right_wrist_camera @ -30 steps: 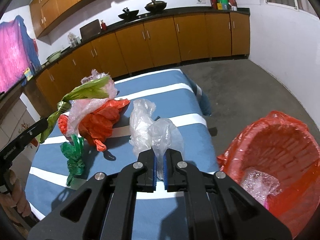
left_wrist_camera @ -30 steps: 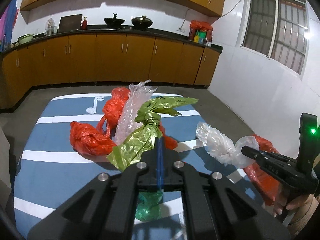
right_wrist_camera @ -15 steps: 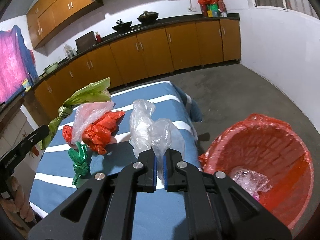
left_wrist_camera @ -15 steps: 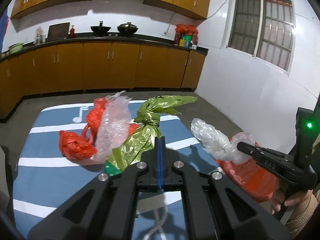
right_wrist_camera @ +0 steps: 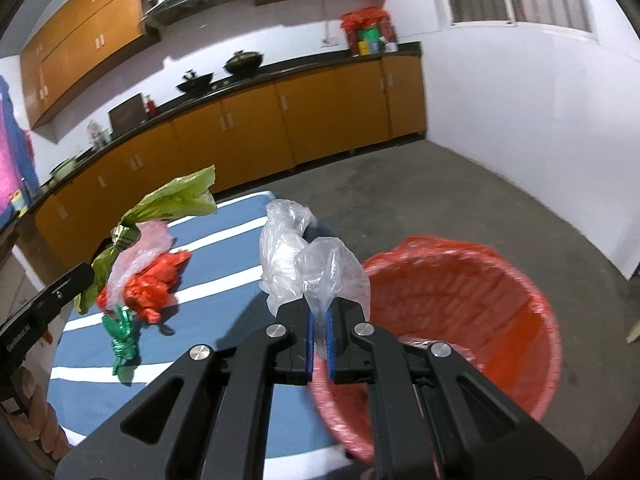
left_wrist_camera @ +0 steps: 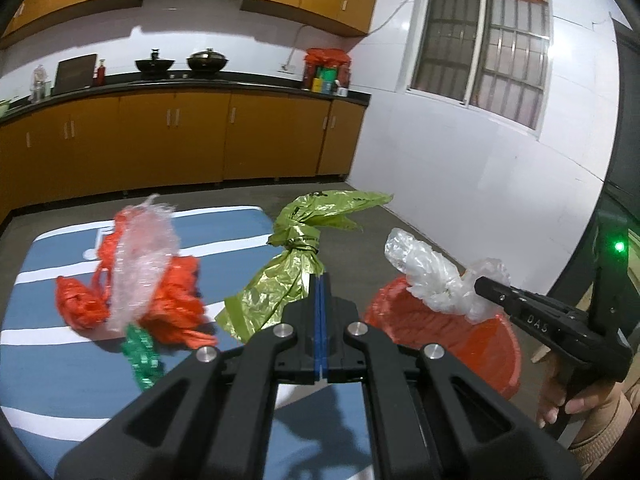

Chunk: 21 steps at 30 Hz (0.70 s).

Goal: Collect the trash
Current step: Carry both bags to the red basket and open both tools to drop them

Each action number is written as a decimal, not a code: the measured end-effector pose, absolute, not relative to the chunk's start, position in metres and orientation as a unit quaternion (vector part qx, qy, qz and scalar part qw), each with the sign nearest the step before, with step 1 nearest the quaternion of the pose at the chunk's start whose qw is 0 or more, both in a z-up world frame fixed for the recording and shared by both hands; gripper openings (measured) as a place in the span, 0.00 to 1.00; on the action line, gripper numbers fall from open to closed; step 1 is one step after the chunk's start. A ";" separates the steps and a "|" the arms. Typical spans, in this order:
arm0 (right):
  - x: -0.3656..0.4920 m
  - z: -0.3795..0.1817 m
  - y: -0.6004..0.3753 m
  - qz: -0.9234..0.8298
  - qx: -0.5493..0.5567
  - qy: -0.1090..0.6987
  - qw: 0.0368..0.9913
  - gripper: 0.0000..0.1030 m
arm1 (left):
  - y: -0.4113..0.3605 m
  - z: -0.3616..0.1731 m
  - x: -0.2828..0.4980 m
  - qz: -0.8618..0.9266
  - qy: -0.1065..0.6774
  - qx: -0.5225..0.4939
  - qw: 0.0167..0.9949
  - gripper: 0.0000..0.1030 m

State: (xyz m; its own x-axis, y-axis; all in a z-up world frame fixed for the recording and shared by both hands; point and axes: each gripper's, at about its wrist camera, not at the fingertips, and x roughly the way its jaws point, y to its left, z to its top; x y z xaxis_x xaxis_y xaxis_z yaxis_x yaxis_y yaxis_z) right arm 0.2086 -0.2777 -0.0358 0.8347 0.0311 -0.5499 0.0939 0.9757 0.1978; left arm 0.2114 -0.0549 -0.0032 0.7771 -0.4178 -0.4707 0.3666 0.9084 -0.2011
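Sticking up and away from the left gripper (left_wrist_camera: 321, 280), the green bag (left_wrist_camera: 294, 268) is long and thin, with a knot near its far end and a loose flap past the knot. Its near end is pinched tight between the closed blue pads. The bag hangs in the air over the right edge of the blue striped table (left_wrist_camera: 48, 396).

The right gripper (right_wrist_camera: 319, 316) is shut tight on the clear bag (right_wrist_camera: 304, 264). That bag puffs up and forward from the claw, and it is held over the near rim of the red basket (right_wrist_camera: 532, 320). The basket stands on the floor just past the right edge of the table. It has a red liner inside, and something pale and crinkly lies at the bottom, too blurry to name.

Still lying on the table near its far left part are crumpled red bags (left_wrist_camera: 172, 304) with a pale see-through bag (left_wrist_camera: 140, 256) on top of them. A small dark green bag (left_wrist_camera: 142, 356) lies just in front of that pile, closer to the near edge.
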 end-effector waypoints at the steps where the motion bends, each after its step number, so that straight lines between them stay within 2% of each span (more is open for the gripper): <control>1: 0.205 -0.034 -0.283 -0.024 0.109 0.284 0.952 0.05 | -0.059 -0.004 0.211 -0.212 0.261 -0.049 0.940 0.02; 21: 0.155 -0.031 -0.359 -0.130 0.141 0.263 0.946 0.05 | -0.166 -0.016 0.208 -0.302 0.279 -0.024 0.911 0.02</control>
